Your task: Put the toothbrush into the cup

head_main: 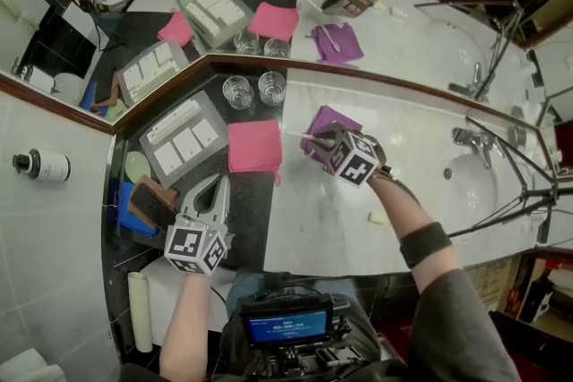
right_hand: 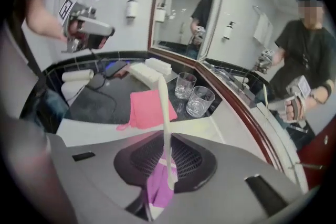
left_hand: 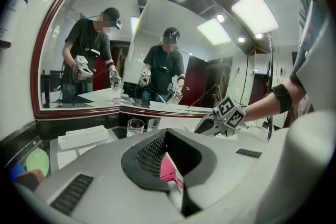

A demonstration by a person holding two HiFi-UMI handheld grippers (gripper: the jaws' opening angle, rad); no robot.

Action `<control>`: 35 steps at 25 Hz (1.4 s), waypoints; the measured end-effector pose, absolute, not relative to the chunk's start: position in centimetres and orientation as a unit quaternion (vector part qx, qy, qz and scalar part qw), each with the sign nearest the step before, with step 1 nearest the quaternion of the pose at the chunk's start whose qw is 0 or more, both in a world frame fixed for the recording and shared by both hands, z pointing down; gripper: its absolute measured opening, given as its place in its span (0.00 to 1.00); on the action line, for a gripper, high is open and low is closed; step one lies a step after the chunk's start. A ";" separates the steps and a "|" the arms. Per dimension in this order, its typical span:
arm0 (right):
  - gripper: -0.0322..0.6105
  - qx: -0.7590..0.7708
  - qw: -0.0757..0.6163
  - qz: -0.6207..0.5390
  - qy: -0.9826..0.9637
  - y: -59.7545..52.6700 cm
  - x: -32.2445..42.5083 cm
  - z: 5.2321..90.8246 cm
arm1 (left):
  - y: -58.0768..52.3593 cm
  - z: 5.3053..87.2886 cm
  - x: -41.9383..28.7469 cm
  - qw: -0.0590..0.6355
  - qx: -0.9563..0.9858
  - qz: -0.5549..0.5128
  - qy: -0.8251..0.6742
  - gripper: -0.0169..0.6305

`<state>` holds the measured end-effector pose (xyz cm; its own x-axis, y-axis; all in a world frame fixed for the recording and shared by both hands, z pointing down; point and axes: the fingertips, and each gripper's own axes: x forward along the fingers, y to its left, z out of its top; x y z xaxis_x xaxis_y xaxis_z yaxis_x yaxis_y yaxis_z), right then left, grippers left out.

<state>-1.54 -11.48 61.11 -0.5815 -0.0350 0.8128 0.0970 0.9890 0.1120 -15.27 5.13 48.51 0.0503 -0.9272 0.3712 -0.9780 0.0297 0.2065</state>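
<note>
My right gripper (head_main: 319,140) is shut on a cream toothbrush (right_hand: 164,113). Its handle sits between the jaws and its head points up and away, towards the two glass cups (right_hand: 192,94). In the head view the toothbrush (head_main: 299,136) sticks out left of the gripper, above a purple cloth (head_main: 326,122) on the white counter. The cups (head_main: 254,90) stand side by side at the mirror's corner, apart from the brush. My left gripper (head_main: 211,186) is shut and holds nothing; it hovers over the dark counter, short of a pink cloth (head_main: 253,146).
A grey tray (head_main: 159,126) with white boxes lies left of the pink cloth. A basin (head_main: 467,182) with a tap (head_main: 469,138) is at the right. A rolled white towel (head_main: 140,309) lies at the near left edge. Mirrors line the back.
</note>
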 end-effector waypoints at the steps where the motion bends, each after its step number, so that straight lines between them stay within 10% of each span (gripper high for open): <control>1: 0.17 -0.004 0.441 -0.046 -0.896 -11.5 -2.2 60.2 | 5.1 48.4 -15.5 0.207 0.693 0.062 -0.688 0.03; 17: 0.17 0.085 0.181 0.371 -0.907 -11.2 -10.0 54.3 | 2.8 47.3 -18.5 0.171 0.694 0.078 -0.695 0.03; 35: 0.17 0.102 0.039 0.582 -0.806 -11.6 -15.7 56.1 | 1.2 47.8 -21.3 0.162 0.698 0.097 -0.691 0.03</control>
